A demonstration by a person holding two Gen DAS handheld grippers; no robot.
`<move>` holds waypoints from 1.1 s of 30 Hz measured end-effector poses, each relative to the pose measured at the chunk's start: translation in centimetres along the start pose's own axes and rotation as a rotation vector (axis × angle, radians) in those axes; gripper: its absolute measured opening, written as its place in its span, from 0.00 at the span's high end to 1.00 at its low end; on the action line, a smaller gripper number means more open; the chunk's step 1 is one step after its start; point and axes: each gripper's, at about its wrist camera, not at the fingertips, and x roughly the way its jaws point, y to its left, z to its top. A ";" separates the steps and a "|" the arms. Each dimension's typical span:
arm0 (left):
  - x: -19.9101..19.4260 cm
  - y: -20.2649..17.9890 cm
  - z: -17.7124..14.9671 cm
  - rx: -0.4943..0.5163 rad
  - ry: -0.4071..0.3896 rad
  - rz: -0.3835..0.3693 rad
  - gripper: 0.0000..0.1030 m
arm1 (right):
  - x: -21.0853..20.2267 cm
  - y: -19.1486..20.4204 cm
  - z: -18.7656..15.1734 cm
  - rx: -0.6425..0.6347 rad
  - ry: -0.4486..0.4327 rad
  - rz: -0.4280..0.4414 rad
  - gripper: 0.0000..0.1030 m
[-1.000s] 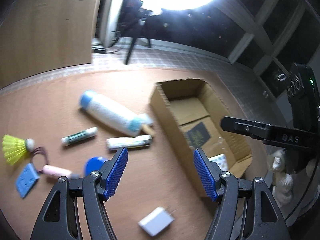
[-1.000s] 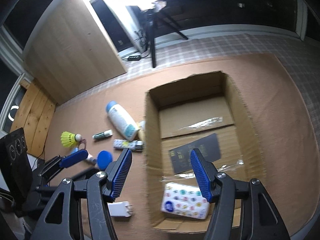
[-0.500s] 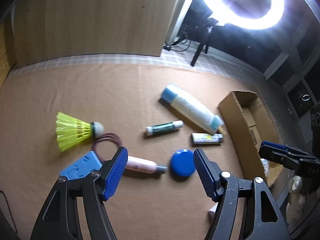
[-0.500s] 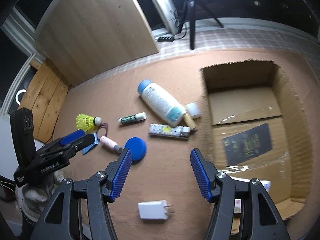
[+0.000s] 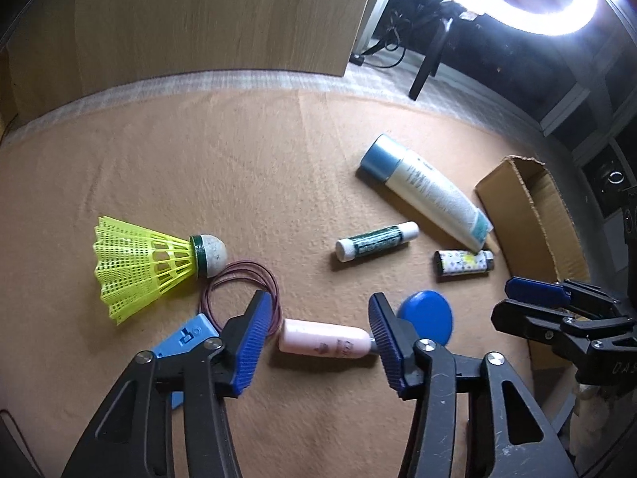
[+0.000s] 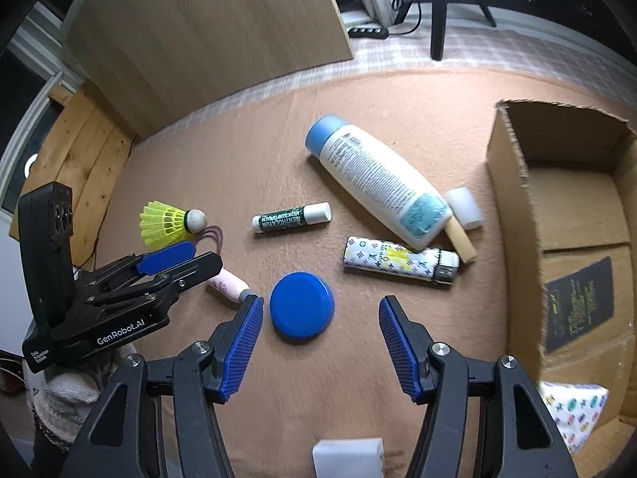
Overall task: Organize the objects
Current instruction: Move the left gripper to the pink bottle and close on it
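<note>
Both grippers are swinging away from the cardboard box [image 6: 513, 199] toward the loose items. The left gripper [image 5: 316, 332], jaws apart, is now framing the pink tube [image 5: 324, 343]; the right gripper [image 6: 320, 342], also apart, is lining up the blue lid [image 6: 301, 304].

Ring light [image 5: 557, 4] glaring over tan carpet [image 5: 239, 159]; wood panel [image 5: 199, 20] behind.

1. We see a pink tube [image 5: 324, 342] lying on its side nearest us, just left of a flat blue round lid [image 6: 301, 304].
2. Left of them lie a yellow shuttlecock [image 5: 149, 269], a maroon hair tie [image 5: 243, 290] and a blue card [image 5: 185, 332].
3. Farther off lie a green-labelled lip balm stick [image 6: 292, 217], a patterned lighter [image 6: 400, 264] and a big white bottle with a blue cap [image 6: 376, 179].
4. At the right stands an open cardboard box [image 6: 513, 207].
</note>
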 end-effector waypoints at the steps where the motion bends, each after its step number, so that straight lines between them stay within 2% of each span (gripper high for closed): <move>1: 0.2 0.1 0.1 -0.001 0.004 -0.005 0.50 | 0.4 0.0 0.1 0.002 0.009 0.000 0.45; 10: 1.8 0.6 -0.3 0.007 0.047 -0.060 0.54 | 2.6 -0.3 0.7 0.033 0.055 0.015 0.45; 18: 1.1 0.4 -2.2 0.012 0.058 -0.081 0.54 | 3.6 -0.2 1.0 0.028 0.077 0.020 0.45; 21: 0.5 -0.2 -3.2 0.047 0.055 -0.066 0.53 | 4.1 0.0 1.1 0.017 0.086 0.011 0.45; 26: 0.3 -1.6 -4.5 0.129 0.054 -0.021 0.42 | 4.8 0.1 1.0 -0.001 0.099 0.012 0.45; 29: 0.7 -2.4 -4.8 0.164 0.061 0.002 0.41 | 5.0 0.3 1.1 -0.006 0.102 0.009 0.45; 33: 1.4 -2.8 -4.7 0.162 0.069 0.022 0.42 | 5.1 0.7 1.1 -0.022 0.104 0.010 0.45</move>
